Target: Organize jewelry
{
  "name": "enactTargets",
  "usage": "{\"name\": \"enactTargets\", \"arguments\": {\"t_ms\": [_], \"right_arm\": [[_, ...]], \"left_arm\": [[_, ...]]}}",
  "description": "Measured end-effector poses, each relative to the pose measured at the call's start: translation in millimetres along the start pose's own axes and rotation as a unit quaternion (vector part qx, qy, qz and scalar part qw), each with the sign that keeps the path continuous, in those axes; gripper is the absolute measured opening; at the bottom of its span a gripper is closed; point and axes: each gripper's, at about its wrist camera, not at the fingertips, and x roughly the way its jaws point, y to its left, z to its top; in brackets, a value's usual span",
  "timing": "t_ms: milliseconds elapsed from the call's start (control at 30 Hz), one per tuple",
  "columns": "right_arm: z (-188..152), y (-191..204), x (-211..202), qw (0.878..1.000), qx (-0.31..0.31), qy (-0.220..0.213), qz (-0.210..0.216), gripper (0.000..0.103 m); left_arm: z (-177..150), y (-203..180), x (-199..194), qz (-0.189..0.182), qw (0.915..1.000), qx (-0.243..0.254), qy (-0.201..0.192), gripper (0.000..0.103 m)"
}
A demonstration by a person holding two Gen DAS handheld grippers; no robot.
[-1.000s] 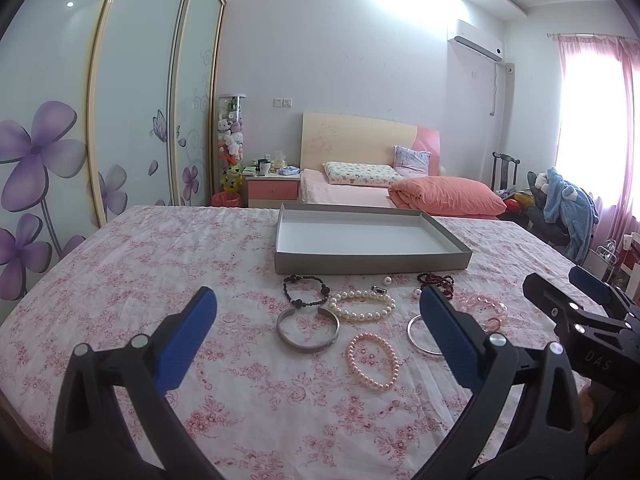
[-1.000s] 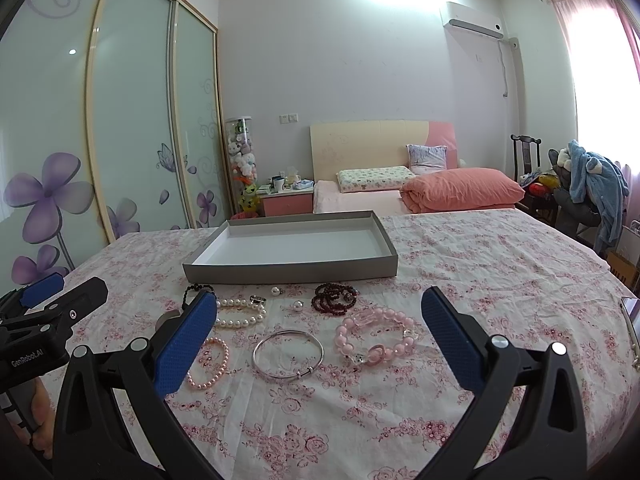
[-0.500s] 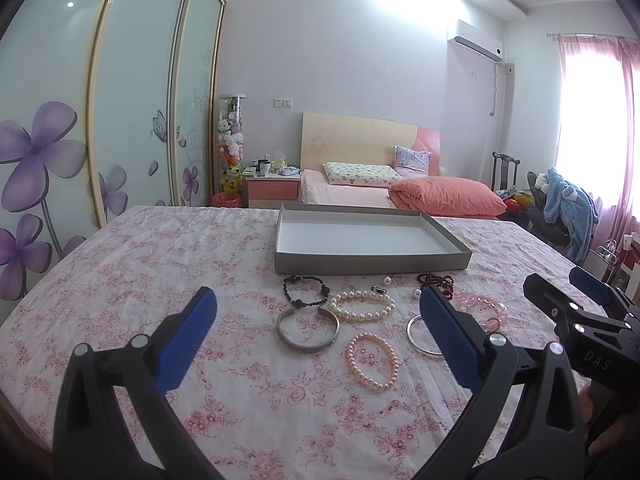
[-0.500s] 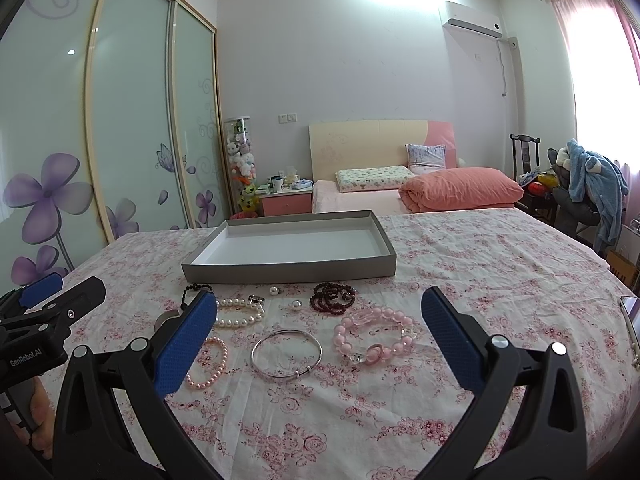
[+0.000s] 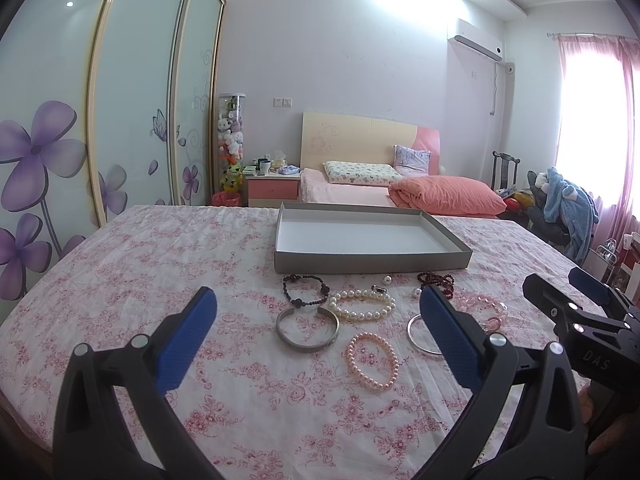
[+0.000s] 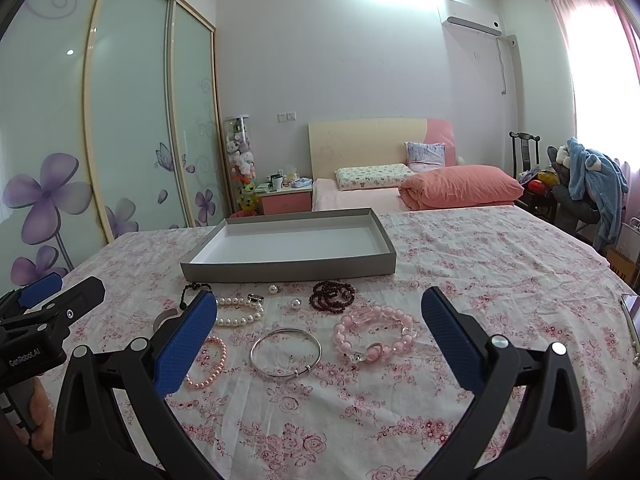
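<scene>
An empty grey tray with a white floor sits on the floral tablecloth. In front of it lie several bracelets: a black bead one, a white pearl one, a wide silver cuff, a small pink pearl one, a thin silver bangle, a dark red bead one and a chunky pink bead one. Two loose pearls lie near the tray. My left gripper and right gripper both hover open above the jewelry, holding nothing.
The table with the pink floral cloth stretches wide to the left and right. Behind it stand a bed with pillows, a pink nightstand, sliding wardrobe doors and a chair with clothes.
</scene>
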Motion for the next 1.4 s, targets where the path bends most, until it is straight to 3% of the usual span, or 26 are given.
{"name": "enactTargets", "arguments": {"t_ms": [233,467,533,700,833,1033,1100,1400], "right_arm": [[-8.5,-19.6,16.8,0.999,0.019,0.028,-0.005,0.101],[-5.7,-45.1,52.5,0.993,0.046,0.102,-0.033,0.100],[-4.9,-51.5,64.6,0.990,0.048,0.125,-0.042,0.094],[-9.2,-66.5,99.7,0.978,0.053,0.194,-0.061,0.065],[-17.6,-77.8,121.8,0.967,0.071,0.235,-0.064,0.053],[-22.7,-75.7,128.4,0.963,0.071,0.250,-0.072,0.039],[-23.0,-76.6,127.5,0.962,0.073,0.250,-0.077,0.021],[-21.9,-81.6,128.3,0.963,0.086,0.248,-0.057,0.020]], "left_arm": [[-6.4,-2.4,11.0,0.008,0.9998,0.000,0.018,0.099],[-3.8,10.0,45.3,0.023,0.9960,0.002,0.086,0.099],[-3.9,13.5,56.6,0.025,0.9939,0.000,0.108,0.099],[-6.4,21.8,79.0,0.028,0.9889,-0.001,0.146,0.099],[-8.3,24.6,89.7,0.034,0.9860,0.000,0.163,0.099],[-10.3,28.2,104.5,0.035,0.9807,-0.006,0.192,0.099],[-10.6,28.1,109.5,0.035,0.9791,-0.007,0.201,0.099],[-12.4,19.4,139.4,0.031,0.9686,0.007,0.246,0.099]]}}
